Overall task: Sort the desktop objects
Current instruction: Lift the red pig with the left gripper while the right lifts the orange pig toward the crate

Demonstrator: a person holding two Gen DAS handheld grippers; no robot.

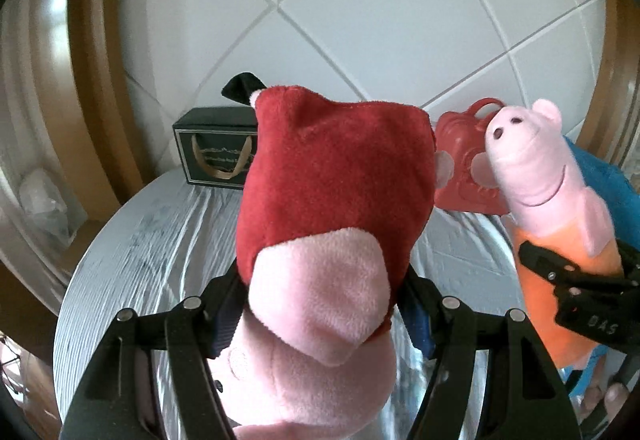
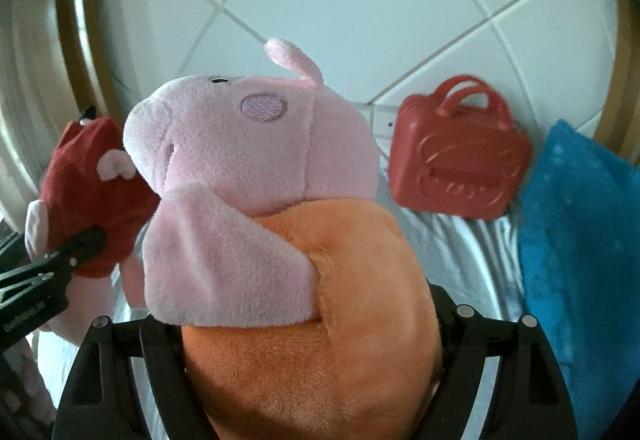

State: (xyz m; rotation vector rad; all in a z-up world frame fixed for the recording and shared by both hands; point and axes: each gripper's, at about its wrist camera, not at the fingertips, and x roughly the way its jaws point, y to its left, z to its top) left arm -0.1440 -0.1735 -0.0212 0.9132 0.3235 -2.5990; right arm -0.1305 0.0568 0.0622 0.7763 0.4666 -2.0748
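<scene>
Left gripper (image 1: 320, 304), at the bottom centre of its own view, is clamped on a pig plush in a red dress (image 1: 332, 168); its black fingers press the toy's sides, and the plush fills the middle of the frame, held clear above the round grey-white table (image 1: 132, 240). Right gripper (image 2: 308, 324), at the bottom centre of the right wrist view, grasps a pig plush in an orange dress (image 2: 280, 240) around the orange body, with the pink head tilted toward the upper left of that frame. In the left wrist view the orange-dressed plush appears at the right edge, snout up, with the right gripper's black fingers across its body. In the right wrist view the red-dressed plush appears at the left edge, with a finger of the left gripper against it. A red toy handbag (image 2: 460, 156) stands upright at the far side of the table, right of centre, against the white tiled wall (image 1: 360, 0). A dark gift box (image 1: 216, 152) stands at the far left of the table. Blue fabric (image 2: 580, 260) lies at the right edge, just beside the handbag.
</scene>
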